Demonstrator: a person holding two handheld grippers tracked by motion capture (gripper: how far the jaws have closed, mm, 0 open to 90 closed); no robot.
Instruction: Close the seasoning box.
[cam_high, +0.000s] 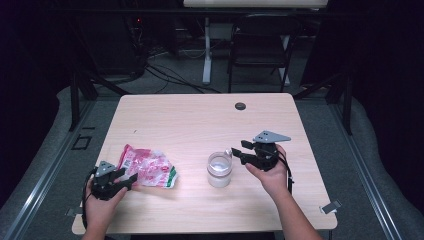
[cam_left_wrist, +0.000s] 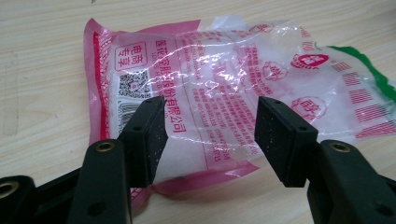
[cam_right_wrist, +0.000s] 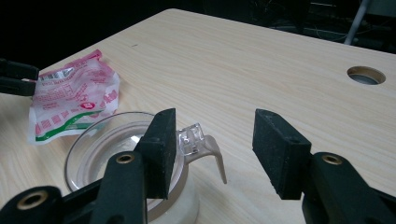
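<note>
A crumpled pink-and-white plastic bag (cam_high: 148, 167) (cam_left_wrist: 210, 60) with red print and a green corner lies flat on the front left of the wooden table (cam_high: 200, 125). My left gripper (cam_high: 127, 177) (cam_left_wrist: 210, 121) sits at the bag's near edge, open, with the jaws on either side of that edge and the pads off the film. A clear plastic cup (cam_high: 219, 170) (cam_right_wrist: 93, 144) with a small handle (cam_right_wrist: 212, 154) stands right of centre, holding something white. My right gripper (cam_high: 239, 151) (cam_right_wrist: 212, 135) is open just right of the cup, its jaws flanking the handle without touching it.
A round cable hole (cam_high: 240, 106) (cam_right_wrist: 366, 75) sits near the table's far edge. Beyond the table stand a dark folding chair (cam_high: 260, 45) and a white desk leg (cam_high: 206, 55). The bag (cam_right_wrist: 70, 98) and the left gripper's jaws (cam_right_wrist: 16, 77) appear at left in the right gripper view.
</note>
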